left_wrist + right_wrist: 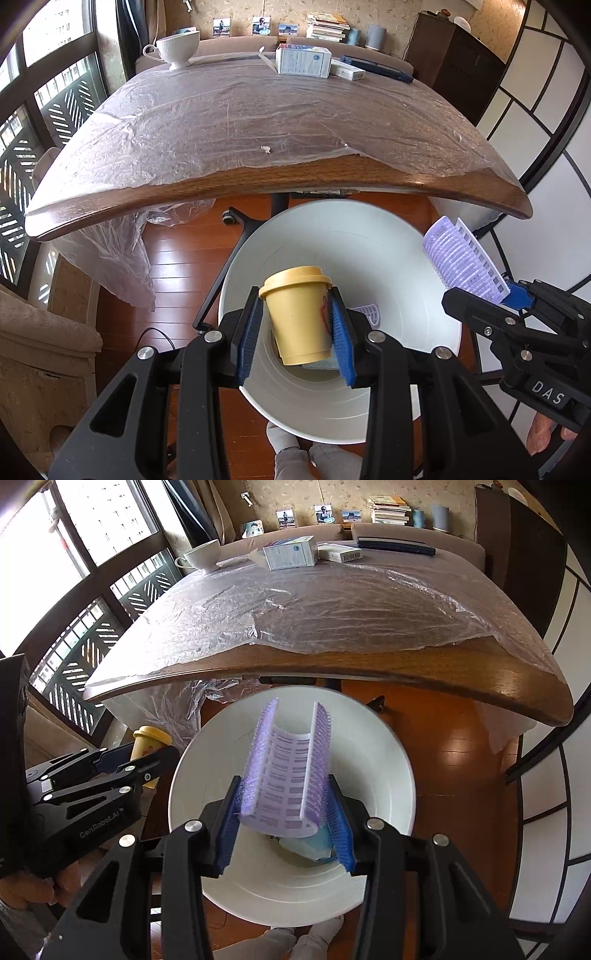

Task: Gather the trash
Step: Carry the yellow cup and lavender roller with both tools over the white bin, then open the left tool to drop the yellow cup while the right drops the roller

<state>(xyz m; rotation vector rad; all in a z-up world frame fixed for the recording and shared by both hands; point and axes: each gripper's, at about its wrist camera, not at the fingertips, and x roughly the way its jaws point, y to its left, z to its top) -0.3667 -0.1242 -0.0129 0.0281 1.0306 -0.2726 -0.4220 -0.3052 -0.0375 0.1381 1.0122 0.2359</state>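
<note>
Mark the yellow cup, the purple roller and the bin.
yellow cup [297,321], left wrist view, on its side wall.
purple roller [286,771], right wrist view, on its inner slotted face.
bin [384,775], right wrist view, on its bare inner wall.

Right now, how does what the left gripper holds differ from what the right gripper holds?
The left gripper clamps a yellow lidded cup; the right gripper clamps a purple half hair roller. The cup is smooth and closed; the roller is bristly, slotted and open like a trough. The cup stands roughly upright, slightly tilted; the roller lies lengthwise along the fingers. Both hang over the white bin, not yet dropped.
</note>
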